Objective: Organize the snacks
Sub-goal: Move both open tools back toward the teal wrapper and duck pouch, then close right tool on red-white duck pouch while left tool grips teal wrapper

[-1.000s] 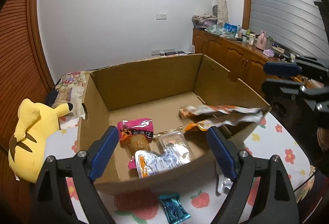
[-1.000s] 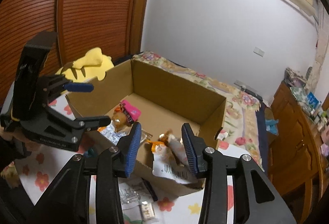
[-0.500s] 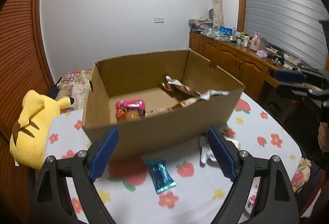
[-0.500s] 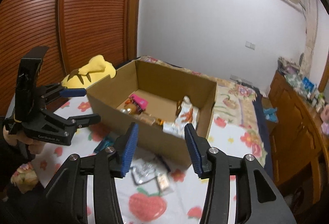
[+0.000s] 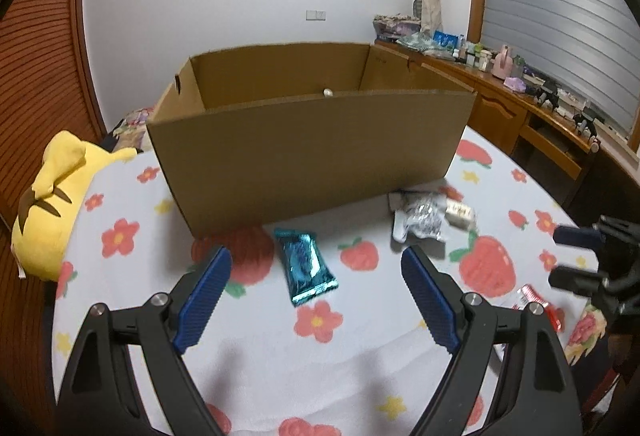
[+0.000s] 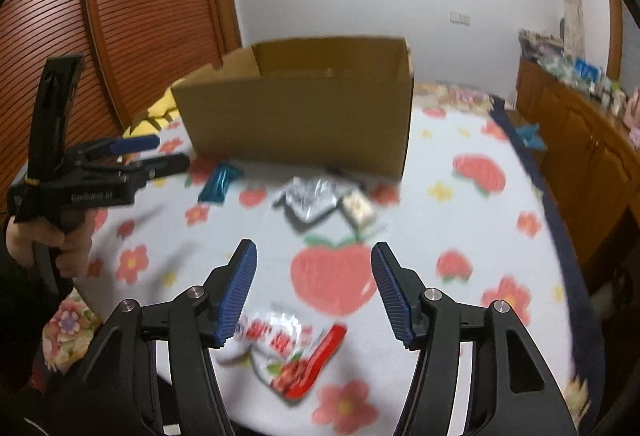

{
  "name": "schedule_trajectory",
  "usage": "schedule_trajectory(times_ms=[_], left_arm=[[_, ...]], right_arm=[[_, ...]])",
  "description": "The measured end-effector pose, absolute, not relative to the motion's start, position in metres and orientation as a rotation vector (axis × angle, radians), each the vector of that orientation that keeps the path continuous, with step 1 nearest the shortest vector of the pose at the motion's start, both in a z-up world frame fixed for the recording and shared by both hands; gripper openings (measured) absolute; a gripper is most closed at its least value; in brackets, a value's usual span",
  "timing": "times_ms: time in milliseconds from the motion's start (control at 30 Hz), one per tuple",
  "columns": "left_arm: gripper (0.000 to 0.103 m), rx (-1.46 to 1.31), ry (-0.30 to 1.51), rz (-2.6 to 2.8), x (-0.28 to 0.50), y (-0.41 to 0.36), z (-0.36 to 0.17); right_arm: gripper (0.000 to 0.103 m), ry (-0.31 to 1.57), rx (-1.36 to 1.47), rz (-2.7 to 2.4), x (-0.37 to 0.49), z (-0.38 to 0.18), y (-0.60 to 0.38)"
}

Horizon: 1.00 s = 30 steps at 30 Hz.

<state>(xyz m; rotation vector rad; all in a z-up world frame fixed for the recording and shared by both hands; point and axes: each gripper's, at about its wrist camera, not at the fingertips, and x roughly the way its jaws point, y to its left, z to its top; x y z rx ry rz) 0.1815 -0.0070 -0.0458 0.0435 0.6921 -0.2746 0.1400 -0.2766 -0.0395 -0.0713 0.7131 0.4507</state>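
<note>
Counting one box [image 5: 308, 152], four loose snacks [image 5: 306, 265]

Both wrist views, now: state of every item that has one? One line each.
Cardboard box: upright, top open, on the table.
Teal snack packet: flat on the tablecloth, outside the box.
Silver foil packet: crumpled, beside the box.
Red-and-white snack packet: flat, near the table edge.
Left hand-held gripper: open, empty.
Right hand-held gripper: opening, nothing between the pads.

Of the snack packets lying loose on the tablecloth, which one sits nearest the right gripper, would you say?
The red-and-white packet, lying just beneath the right gripper; the teal packet and crumpled silver packet lie farther off, by the cardboard box.
</note>
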Motion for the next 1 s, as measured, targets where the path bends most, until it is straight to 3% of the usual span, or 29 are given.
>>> schedule_trajectory(times_ms=[533,1000], left_arm=[[0.087,0.011,0.749,-0.259,0.183,0.0,-0.075],[0.087,0.004,0.771,-0.266,0.185,-0.003,-0.082]], right_arm=[[0.062,0.788,-0.024,0.438,0.115,-0.089,-0.281],[0.07,0.78,-0.019,0.425,0.118,-0.101,-0.267]])
